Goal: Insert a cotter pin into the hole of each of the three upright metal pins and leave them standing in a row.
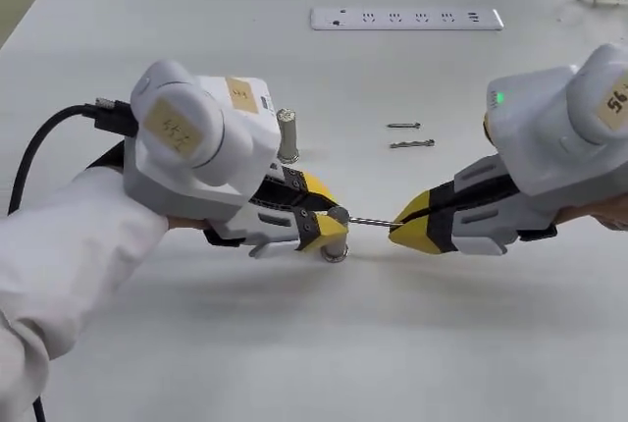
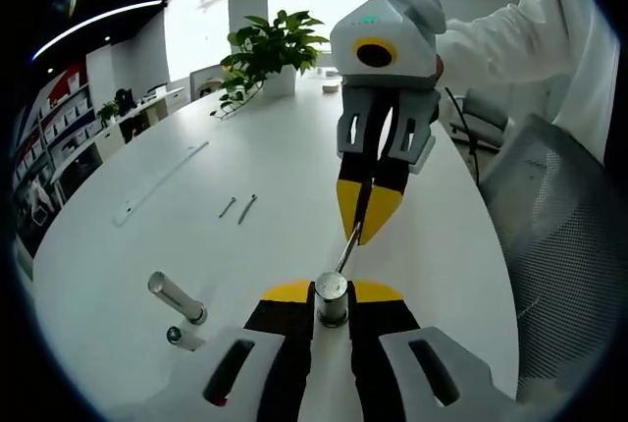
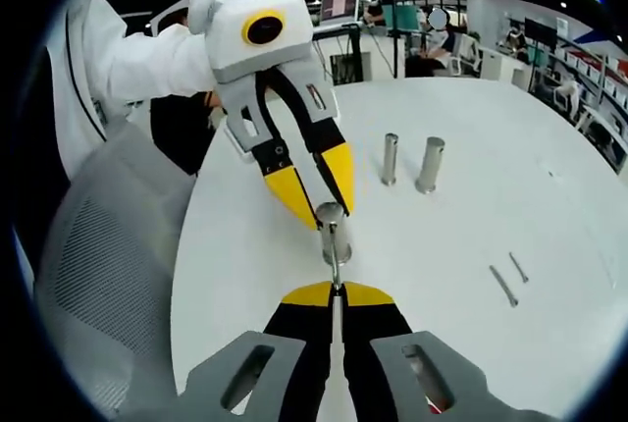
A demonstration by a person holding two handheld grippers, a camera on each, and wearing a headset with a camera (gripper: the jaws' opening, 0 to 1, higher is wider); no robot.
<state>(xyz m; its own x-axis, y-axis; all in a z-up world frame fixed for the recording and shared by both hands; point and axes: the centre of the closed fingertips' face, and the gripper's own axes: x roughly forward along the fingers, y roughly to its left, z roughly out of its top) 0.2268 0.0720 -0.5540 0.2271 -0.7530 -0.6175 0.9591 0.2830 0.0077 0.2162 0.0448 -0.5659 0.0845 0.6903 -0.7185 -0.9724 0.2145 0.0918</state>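
Clamping metal pin (image 1: 336,249) upright on bench (image 1: 294,343) in left gripper (image 1: 329,231) jaws | right gripper (image 1: 397,229) jaws pinched on cotter pin (image 1: 371,222), tip at pin's top | right-gripper sticker (image 1: 616,103) reads "56"

The metal pin (image 2: 332,296) looks like brushed steel, dull grey down its side and brighter on its flat top. The cotter pin (image 1: 371,221) is thin, shiny metal. The left gripper (image 1: 332,233) and right gripper (image 1: 396,230) have matt off-white plastic housings, black frames and smooth yellow jaw tips; a tan paper label (image 1: 241,94) is stuck on one housing. The table (image 1: 294,343) is smooth white with a soft satin glare. The sleeve (image 1: 69,245) is white cloth, and the power strip (image 1: 406,18) is white plastic.
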